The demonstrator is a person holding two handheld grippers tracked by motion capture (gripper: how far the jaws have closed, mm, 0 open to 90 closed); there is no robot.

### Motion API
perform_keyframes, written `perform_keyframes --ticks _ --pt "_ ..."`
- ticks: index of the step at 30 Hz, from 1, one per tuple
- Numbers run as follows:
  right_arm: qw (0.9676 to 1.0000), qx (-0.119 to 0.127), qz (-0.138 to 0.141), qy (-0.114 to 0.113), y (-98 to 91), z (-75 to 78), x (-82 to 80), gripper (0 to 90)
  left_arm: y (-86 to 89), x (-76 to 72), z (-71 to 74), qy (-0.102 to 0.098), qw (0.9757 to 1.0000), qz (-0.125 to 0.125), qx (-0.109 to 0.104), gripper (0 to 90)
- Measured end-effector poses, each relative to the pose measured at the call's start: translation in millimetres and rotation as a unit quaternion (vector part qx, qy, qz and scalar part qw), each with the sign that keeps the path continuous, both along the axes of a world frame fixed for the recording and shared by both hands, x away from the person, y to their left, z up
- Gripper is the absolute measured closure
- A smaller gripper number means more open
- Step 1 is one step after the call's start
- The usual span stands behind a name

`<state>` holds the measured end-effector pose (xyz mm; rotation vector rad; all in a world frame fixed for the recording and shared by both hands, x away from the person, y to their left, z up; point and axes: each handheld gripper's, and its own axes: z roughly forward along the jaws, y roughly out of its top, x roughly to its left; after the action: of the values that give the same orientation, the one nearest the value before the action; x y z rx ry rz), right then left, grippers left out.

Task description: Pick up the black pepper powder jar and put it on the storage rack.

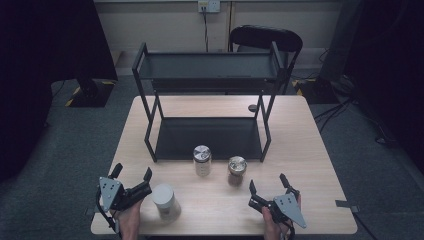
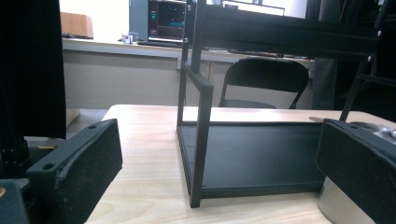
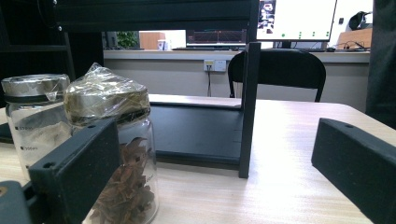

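Note:
Three jars stand at the front of the wooden table (image 1: 310, 150). A clear jar with a silver lid (image 1: 202, 160) and a jar of brown dried pieces (image 1: 237, 171) sit before the black two-tier rack (image 1: 207, 137). A white jar (image 1: 165, 201) stands just right of my left gripper (image 1: 133, 173), which is open and empty. My right gripper (image 1: 267, 183) is open too, a little in front of and to the right of the brown jar. In the right gripper view the brown jar (image 3: 130, 186) is partly hidden behind the left jaw, with the silver-lidded jar (image 3: 32, 116) beyond it.
The rack's lower shelf (image 2: 252, 154) lies bare on the table, and its upper shelf (image 1: 207, 67) is bare as well. A black chair (image 1: 265, 37) stands behind the table. A small dark disc (image 1: 252, 108) lies by the rack's rear right leg.

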<state>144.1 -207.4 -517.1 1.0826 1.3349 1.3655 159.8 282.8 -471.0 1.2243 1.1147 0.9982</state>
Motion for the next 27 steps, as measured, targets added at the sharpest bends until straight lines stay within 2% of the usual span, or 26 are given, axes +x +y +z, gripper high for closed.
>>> perform_keyframes --ticks 3,6,8,12,14,18,21,27 --pt "1.0000 0.000 0.000 0.000 0.0 0.0 0.0 0.2 -0.2 0.1 4.0 -0.002 1.0000 -0.002 -0.005 0.0" --pt "1.0000 0.000 0.000 0.000 0.0 0.0 0.0 0.2 0.3 2.7 9.8 -0.010 0.9999 -0.003 0.003 0.0" --pt "1.0000 0.000 0.000 0.000 0.1 0.0 0.0 0.5 0.2 3.3 12.7 -0.015 0.9998 -0.007 -0.007 0.0" --pt "1.0000 0.000 -0.001 0.000 0.2 0.0 0.0 0.5 -3.3 3.2 19.7 -0.015 0.9998 -0.011 0.005 0.0" --pt "1.0000 0.000 0.000 0.000 0.2 -0.1 0.0 0.5 -3.0 1.9 20.8 -0.018 0.9997 -0.016 0.000 0.0" --pt "1.0000 0.000 0.000 0.000 0.2 0.0 0.0 0.5 -4.7 0.2 25.8 -0.016 0.9997 -0.020 0.005 0.0" --pt "1.0000 0.000 0.002 0.000 -0.7 0.1 0.2 0.9 -1.9 -1.9 28.4 -0.015 0.9994 -0.030 -0.009 0.0" --pt "1.0000 0.000 0.001 0.000 -0.5 0.0 0.0 0.9 0.0 -10.1 35.7 -0.022 0.9988 -0.042 -0.008 0.0"
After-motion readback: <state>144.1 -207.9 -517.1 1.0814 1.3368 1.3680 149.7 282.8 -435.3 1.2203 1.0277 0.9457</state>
